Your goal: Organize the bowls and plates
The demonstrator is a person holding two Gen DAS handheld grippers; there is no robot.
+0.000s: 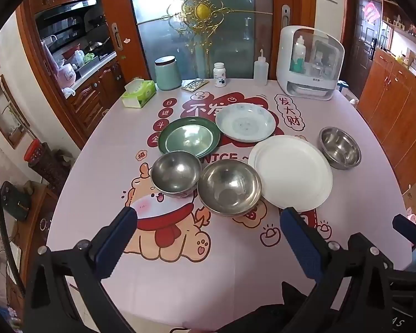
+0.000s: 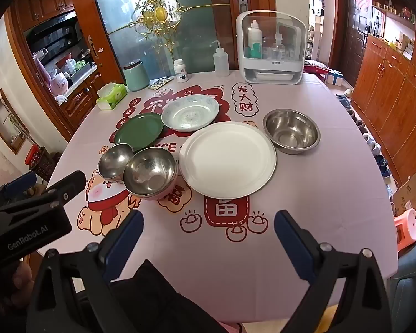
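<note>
While both grippers are hovering over the near edge of the table (image 1: pixel 368 144), nothing is sitting between their blue pads. The left gripper (image 1: pixel 208 222) is standing spread wide, empty, its tips pointing down toward the two closest bowls. The right gripper (image 2: pixel 208 222) is likewise gaping, holding nothing, aimed at the red print just in front of the white plate (image 2: pixel 227 159). In the right wrist view the left gripper is showing as a black body at the lower left, off the table's left side.

All the dishes are lying on the pink printed cloth, mid-table. A small steel bowl (image 1: pixel 176 173) is sitting at the left, touching or nearly touching a larger steel bowl (image 1: pixel 229 187) just to its right; both are resting on pink outer shells. Behind them a green plate (image 1: pixel 188 136) is lying flat, with its near rim overlapped by the small bowl in the left wrist view. A patterned plate (image 1: pixel 245 122) is sitting just beside the green one, farther back and to the right. The white plate is lying right of the larger bowl, close against it. A third steel bowl (image 1: pixel 339 147) is standing apart at the far right, near the white plate's rim.

Along the far edge a tissue box (image 1: pixel 139 93), a green canister (image 1: pixel 168 72), a pill bottle (image 1: pixel 219 74), a squeeze bottle (image 1: pixel 261 70) and a white cabinet (image 1: pixel 309 62) are lined up.
</note>
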